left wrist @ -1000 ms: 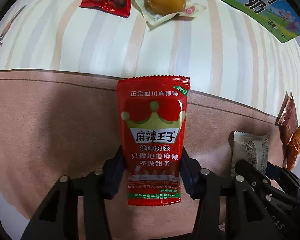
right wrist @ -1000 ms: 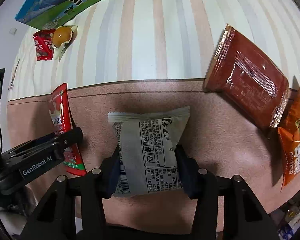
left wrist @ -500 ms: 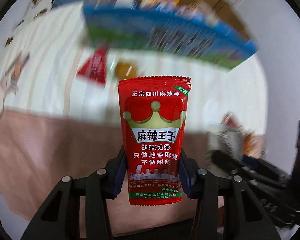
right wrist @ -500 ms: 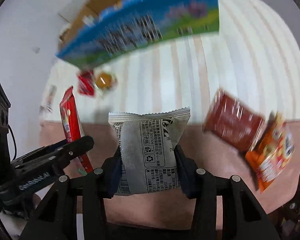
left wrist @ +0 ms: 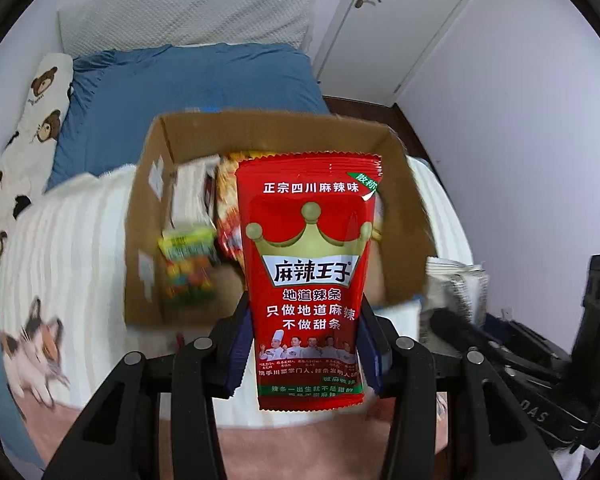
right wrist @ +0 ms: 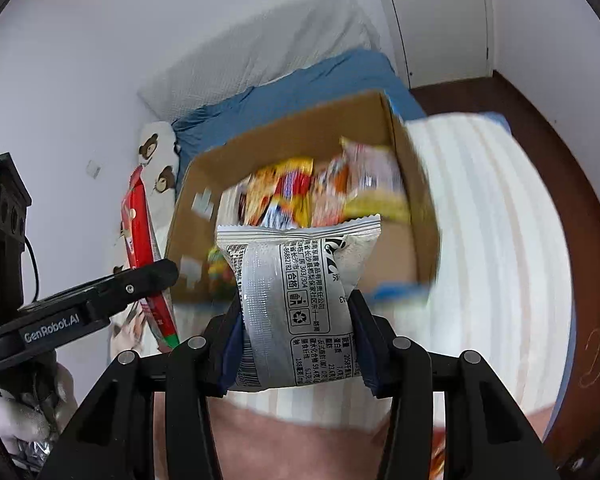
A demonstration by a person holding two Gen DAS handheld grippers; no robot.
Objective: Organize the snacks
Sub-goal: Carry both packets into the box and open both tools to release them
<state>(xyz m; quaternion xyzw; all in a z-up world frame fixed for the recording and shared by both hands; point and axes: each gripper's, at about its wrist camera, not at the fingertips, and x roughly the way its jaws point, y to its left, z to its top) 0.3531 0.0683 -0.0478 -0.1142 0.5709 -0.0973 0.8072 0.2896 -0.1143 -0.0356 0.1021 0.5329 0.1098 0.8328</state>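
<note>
My left gripper is shut on a red spicy-strip packet with a gold crown, held upright in the air before an open cardboard box. My right gripper is shut on a grey-white snack packet, also lifted in front of the box. The box holds several colourful snack packets. The red packet and the left gripper's finger show at the left of the right wrist view. The grey packet shows at the right of the left wrist view.
The box stands on a white striped blanket on a bed with a blue sheet and a bear-print pillow. A pink blanket lies below the grippers. A door and white walls stand behind.
Both grippers have risen from the pink blanket with their packets and tilted up toward the box. The snacks left on the blankets have dropped out of view.
</note>
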